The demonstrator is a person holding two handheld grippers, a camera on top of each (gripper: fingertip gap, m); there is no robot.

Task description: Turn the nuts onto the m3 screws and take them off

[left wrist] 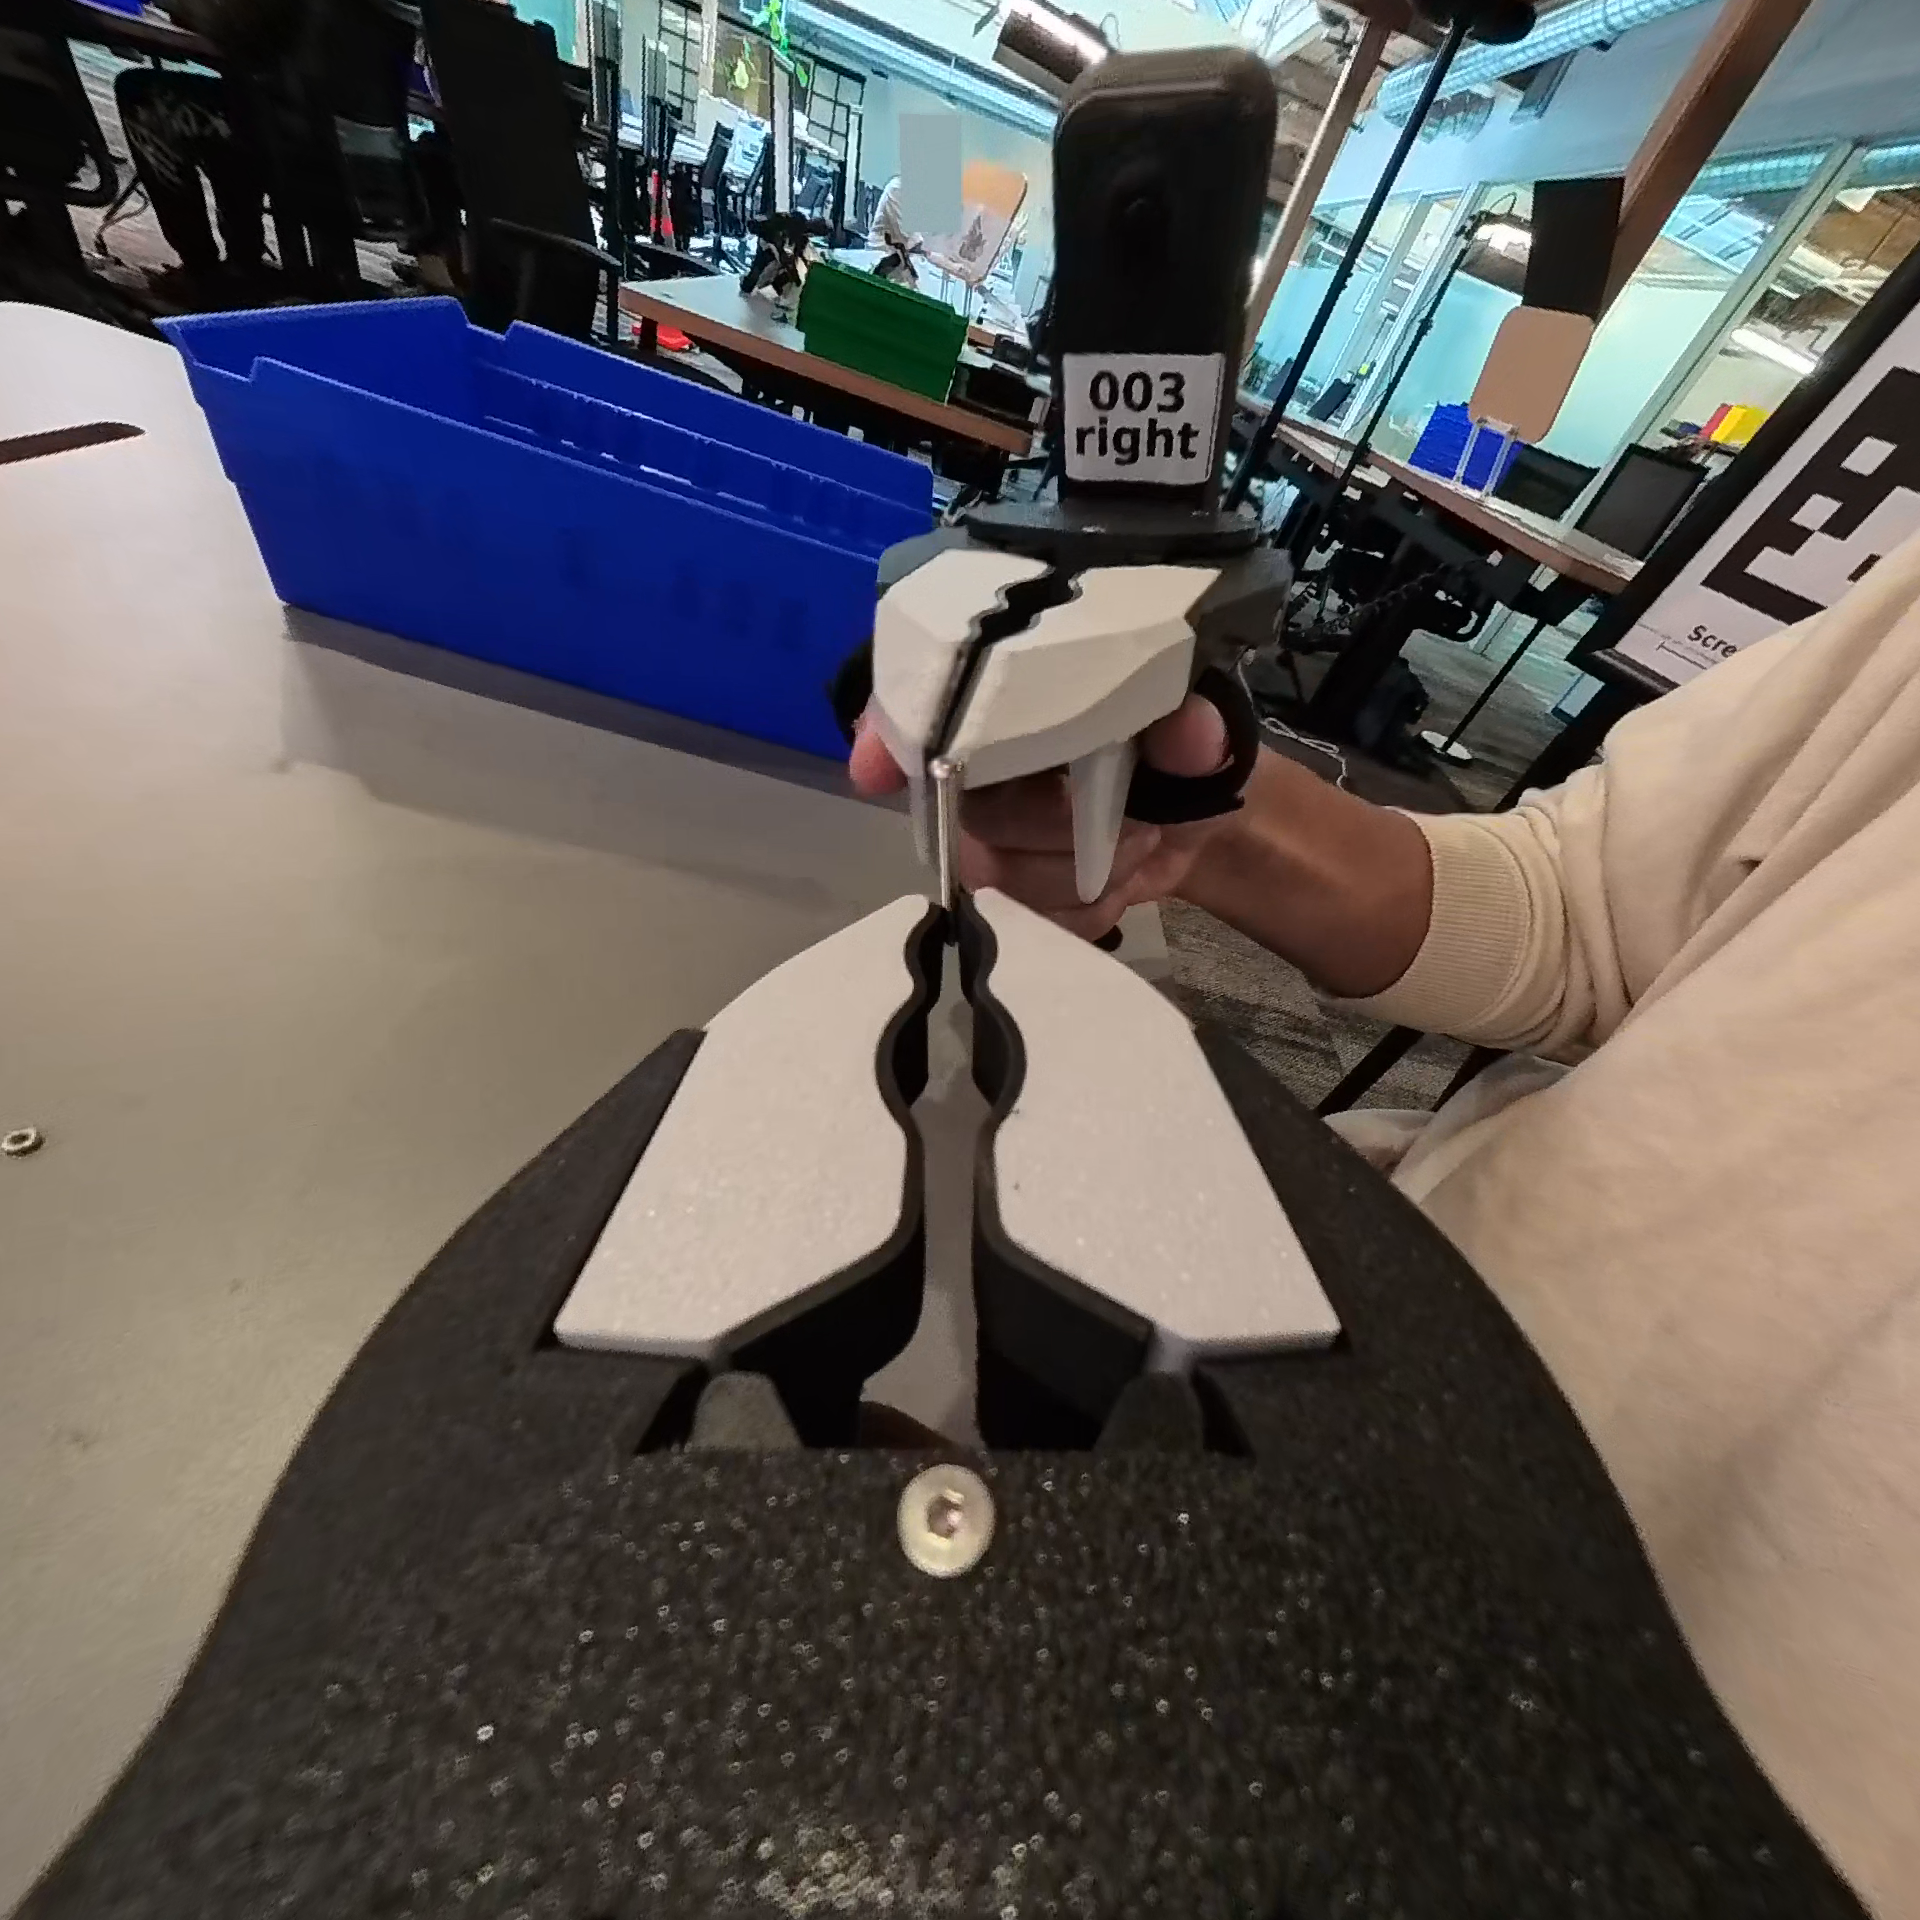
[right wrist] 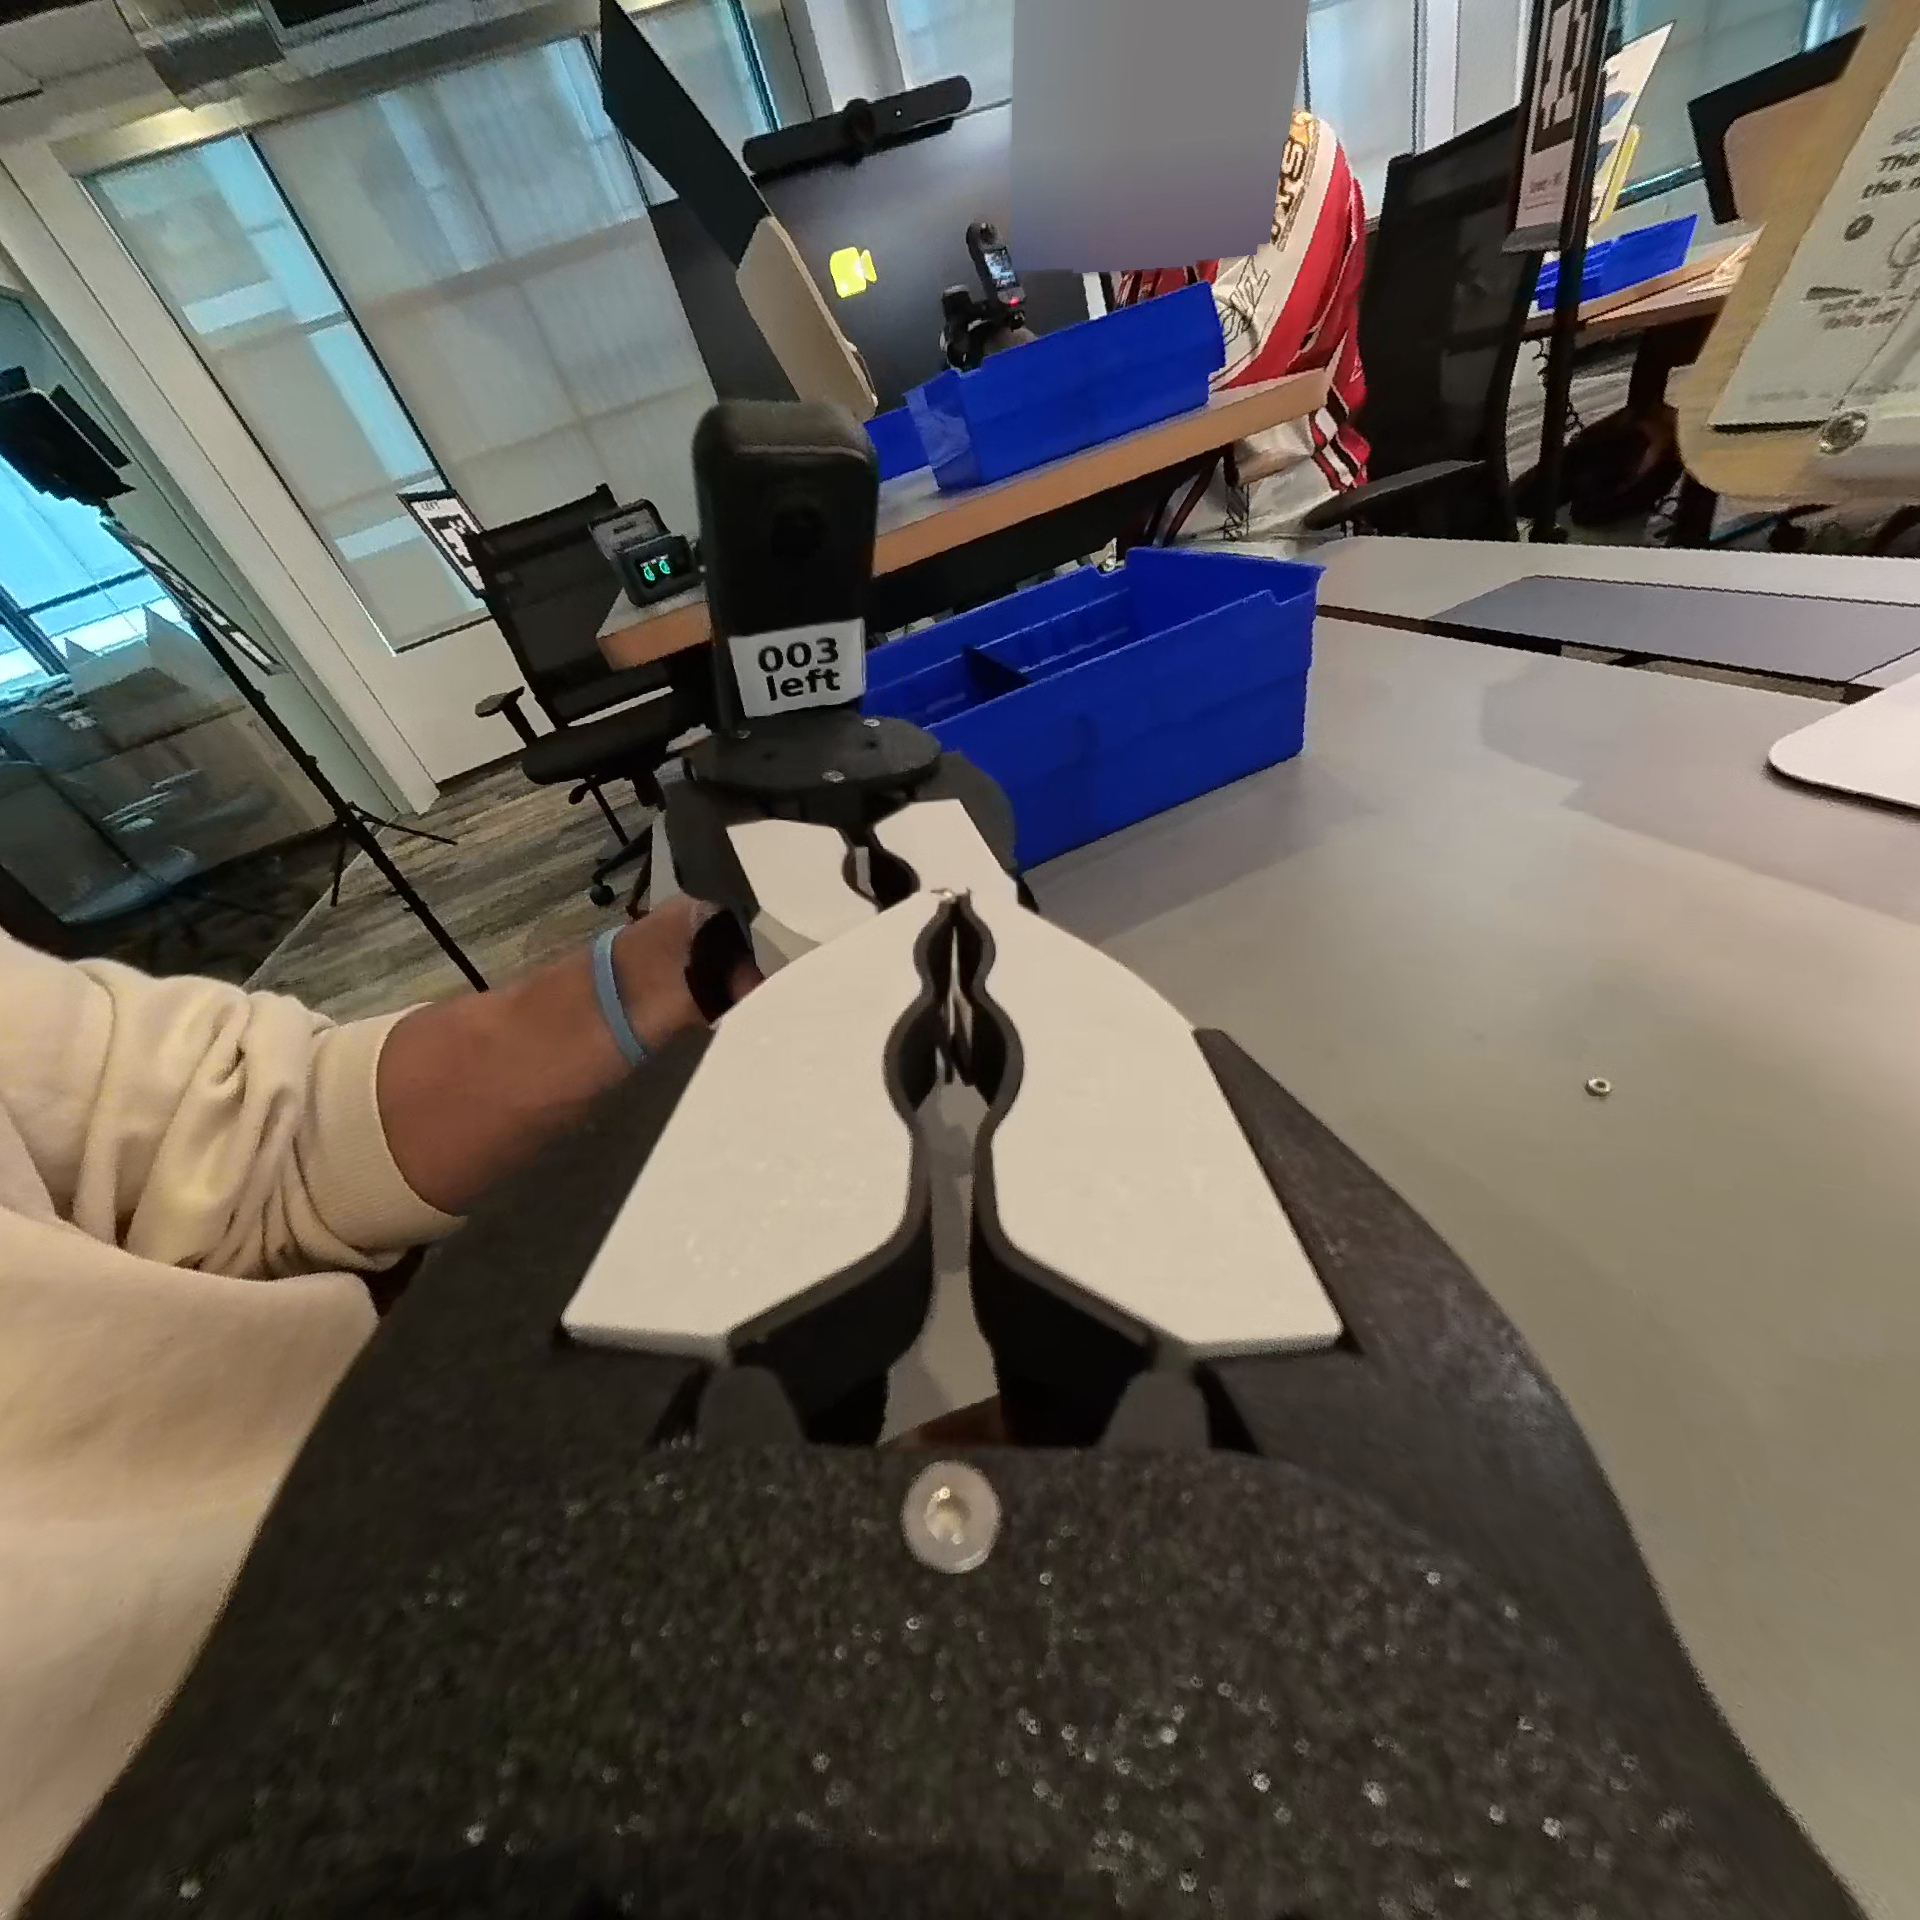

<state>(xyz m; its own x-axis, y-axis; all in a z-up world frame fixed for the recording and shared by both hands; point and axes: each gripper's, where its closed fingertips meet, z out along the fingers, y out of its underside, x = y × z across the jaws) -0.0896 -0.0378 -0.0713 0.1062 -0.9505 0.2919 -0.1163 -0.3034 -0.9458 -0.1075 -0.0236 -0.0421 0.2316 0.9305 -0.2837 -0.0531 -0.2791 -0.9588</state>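
1. Left wrist view shows our right gripper [left wrist: 940, 774] clamped on the M3 screw [left wrist: 941, 831], which hangs down to the tip of our left gripper [left wrist: 951, 920] — closed, on what we cannot tell, likely a nut.
2. We should keep screw and tips aligned, turning gently to avoid cross-threading.
3. A spare nut [right wrist: 1598, 1087] lies on the table [right wrist: 1455, 987].
4. The blue bin [right wrist: 1143, 675] — divided — appears empty.

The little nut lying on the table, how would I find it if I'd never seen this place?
Start at the big blue bin on the grey table. Come toward the near edge, out to the side of the right gripper. There lies the nut: a tiny silvery ring alone on bare tabletop, touching nothing.
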